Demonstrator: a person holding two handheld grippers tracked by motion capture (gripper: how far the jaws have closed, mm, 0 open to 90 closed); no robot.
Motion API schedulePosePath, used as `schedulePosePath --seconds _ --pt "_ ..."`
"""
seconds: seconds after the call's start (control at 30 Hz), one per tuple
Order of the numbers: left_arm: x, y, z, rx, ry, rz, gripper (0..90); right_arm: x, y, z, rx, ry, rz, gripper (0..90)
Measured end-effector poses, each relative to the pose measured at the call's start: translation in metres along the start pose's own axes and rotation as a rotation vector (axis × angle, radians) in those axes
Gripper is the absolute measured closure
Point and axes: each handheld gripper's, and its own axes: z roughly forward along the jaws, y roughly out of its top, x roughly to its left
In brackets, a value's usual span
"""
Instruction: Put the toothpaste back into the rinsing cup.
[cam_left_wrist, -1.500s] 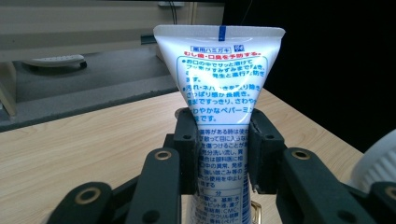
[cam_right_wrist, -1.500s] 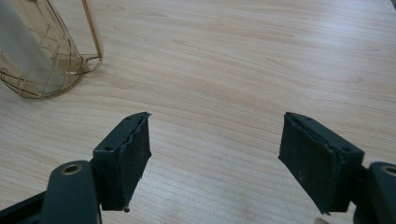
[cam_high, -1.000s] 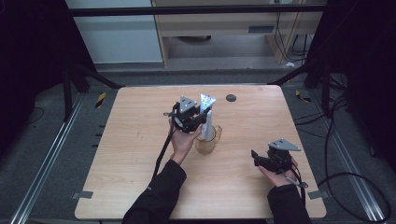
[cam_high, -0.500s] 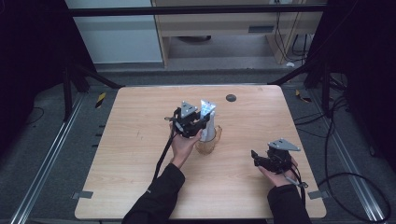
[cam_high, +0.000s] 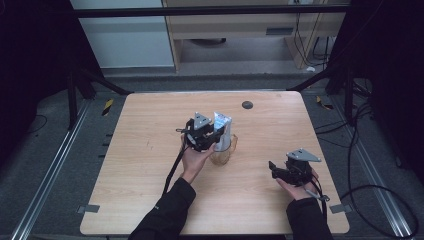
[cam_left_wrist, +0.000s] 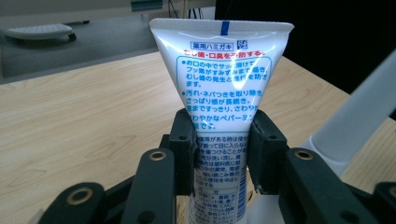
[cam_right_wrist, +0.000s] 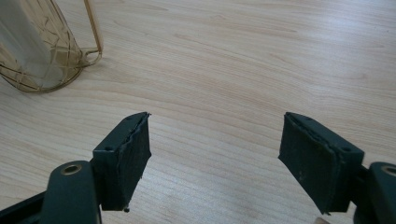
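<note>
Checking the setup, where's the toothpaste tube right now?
In the high view the toothpaste tube stands upright mid-table in the amber cup, between the left gripper pads.

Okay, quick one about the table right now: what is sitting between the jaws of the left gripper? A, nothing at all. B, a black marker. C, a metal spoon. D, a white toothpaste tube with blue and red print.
D: in the left gripper view the white tube stands upright between the left gripper pads, and the high view shows it rising out of the amber cup.
</note>
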Motion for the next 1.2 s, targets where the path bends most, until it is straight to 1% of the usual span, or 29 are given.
schedulePosePath --seconds 0.03,0.13,0.4,0.57,0.67,0.7,0.73,0.9,1.03,1.13,1.2 --pt "0.0 -0.001 0.0 0.002 0.0 0.002 65.9 0.0 0.0 0.0 0.001 0.001 0.001 24.6" --pt "-0.002 -0.003 -0.002 0.017 0.002 0.025 65.7 0.0 0.0 0.0 0.002 0.0 0.001 24.6" --pt "-0.006 -0.011 -0.004 0.077 0.015 0.086 65.0 0.001 0.0 0.0 0.001 -0.003 -0.002 24.5" --pt "-0.006 -0.015 -0.005 0.094 0.023 0.095 64.2 0.001 0.0 -0.001 0.001 -0.003 -0.001 24.4" --pt "-0.007 -0.018 -0.005 0.112 0.028 0.102 61.5 0.001 0.0 0.0 0.002 -0.004 0.0 24.4" --pt "-0.006 -0.019 -0.006 0.105 0.027 0.1 61.4 0.001 0.0 0.0 0.002 -0.003 0.0 24.4" --pt "-0.006 -0.019 -0.007 0.106 0.022 0.098 61.2 0.001 0.0 0.0 0.003 -0.004 0.0 24.4" --pt "-0.006 -0.017 -0.014 0.111 0.024 0.11 57.8 0.002 0.0 0.0 0.002 -0.002 -0.002 24.4" --pt "-0.005 -0.014 -0.023 0.118 0.015 0.122 53.6 0.002 0.0 0.0 0.004 -0.004 -0.001 24.1" --pt "-0.003 -0.012 -0.033 0.11 -0.003 0.11 52.4 0.002 0.0 -0.001 0.006 -0.004 0.002 23.9" --pt "-0.002 -0.011 -0.042 0.114 -0.007 0.119 50.4 0.002 0.0 -0.001 0.004 -0.006 0.001 23.8"
